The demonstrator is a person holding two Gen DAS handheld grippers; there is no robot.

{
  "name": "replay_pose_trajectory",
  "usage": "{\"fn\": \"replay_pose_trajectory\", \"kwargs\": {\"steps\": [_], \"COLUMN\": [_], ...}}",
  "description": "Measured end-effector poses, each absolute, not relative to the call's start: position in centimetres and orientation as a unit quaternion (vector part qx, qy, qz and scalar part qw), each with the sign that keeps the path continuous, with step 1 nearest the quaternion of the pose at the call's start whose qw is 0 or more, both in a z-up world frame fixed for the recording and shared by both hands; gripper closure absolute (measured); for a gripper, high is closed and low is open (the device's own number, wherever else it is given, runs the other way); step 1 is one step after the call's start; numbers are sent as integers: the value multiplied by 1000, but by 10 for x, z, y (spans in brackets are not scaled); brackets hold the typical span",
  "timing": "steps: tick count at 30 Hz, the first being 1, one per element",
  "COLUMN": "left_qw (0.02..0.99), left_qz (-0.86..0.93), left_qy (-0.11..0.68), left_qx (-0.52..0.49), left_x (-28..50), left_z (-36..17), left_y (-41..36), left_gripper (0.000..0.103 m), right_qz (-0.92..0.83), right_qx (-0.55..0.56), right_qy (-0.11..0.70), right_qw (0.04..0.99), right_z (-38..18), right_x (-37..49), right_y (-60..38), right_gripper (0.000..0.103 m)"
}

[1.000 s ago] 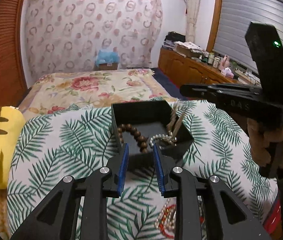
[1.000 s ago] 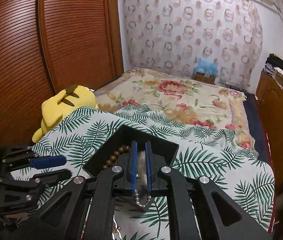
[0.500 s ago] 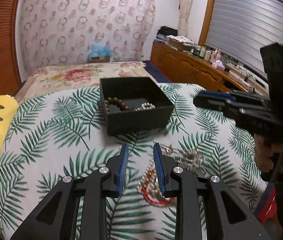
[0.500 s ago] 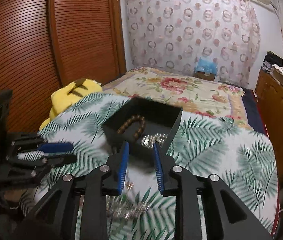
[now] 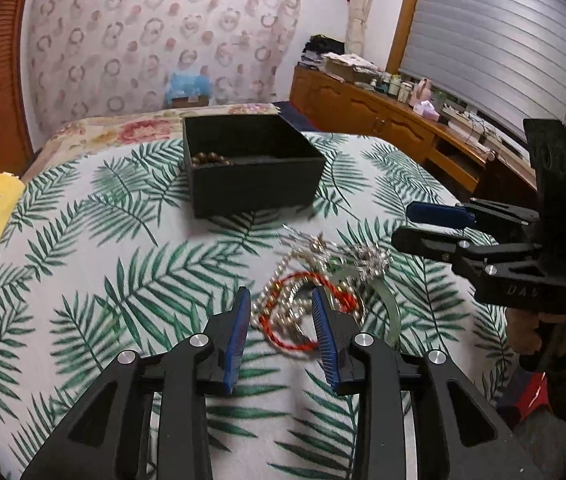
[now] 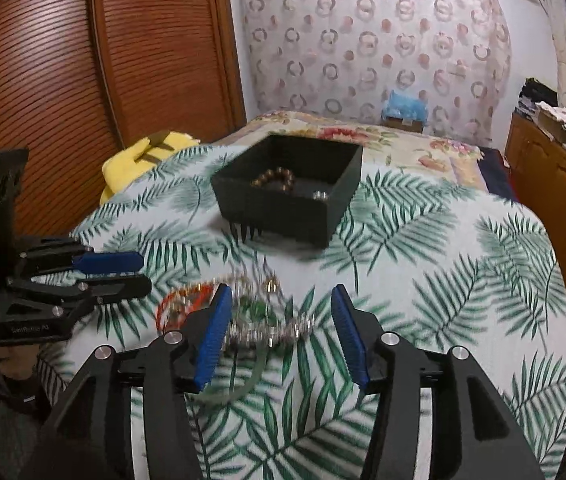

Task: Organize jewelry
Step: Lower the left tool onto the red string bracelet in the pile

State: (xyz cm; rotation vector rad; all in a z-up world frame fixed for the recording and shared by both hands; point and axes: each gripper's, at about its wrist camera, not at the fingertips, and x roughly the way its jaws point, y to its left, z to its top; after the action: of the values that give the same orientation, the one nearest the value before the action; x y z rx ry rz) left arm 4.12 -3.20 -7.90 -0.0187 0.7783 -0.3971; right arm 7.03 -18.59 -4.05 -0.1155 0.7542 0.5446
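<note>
2 grippers, left (image 5: 281, 334) and right (image 6: 279, 334), hover with jaws spread, just widened, over tangled jewelry (image 5: 315, 280): light, limp, snag-prone; best pinched by 1 strand.

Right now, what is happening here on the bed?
A person is sorting jewelry with a hand-held gripper in each hand. The black box already holds a brown bead bracelet. Both the left hand-held gripper and the right hand-held gripper, jaws just opening, hover empty over the tangled jewelry pile.
</note>
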Motion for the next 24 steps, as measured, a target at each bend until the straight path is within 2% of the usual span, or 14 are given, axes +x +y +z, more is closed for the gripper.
{"fn": "replay_pose_trajectory", "kwargs": {"steps": [3,24], "left_qw": [903,892], "left_qz": [-196,-208], "left_qy": [383,397], "left_qx": [-7,50], "left_x": [37,29], "left_z": [-84,-97], "left_y": [-34,-58], "left_gripper": [74,73], "right_qz": [262,238], "right_qx": [-58,-28], "right_qy": [372,374], "right_qw": [889,896], "right_z": [-52,-69], "right_x": [61,53], "right_y": [-186,-201], "right_gripper": [43,42]}}
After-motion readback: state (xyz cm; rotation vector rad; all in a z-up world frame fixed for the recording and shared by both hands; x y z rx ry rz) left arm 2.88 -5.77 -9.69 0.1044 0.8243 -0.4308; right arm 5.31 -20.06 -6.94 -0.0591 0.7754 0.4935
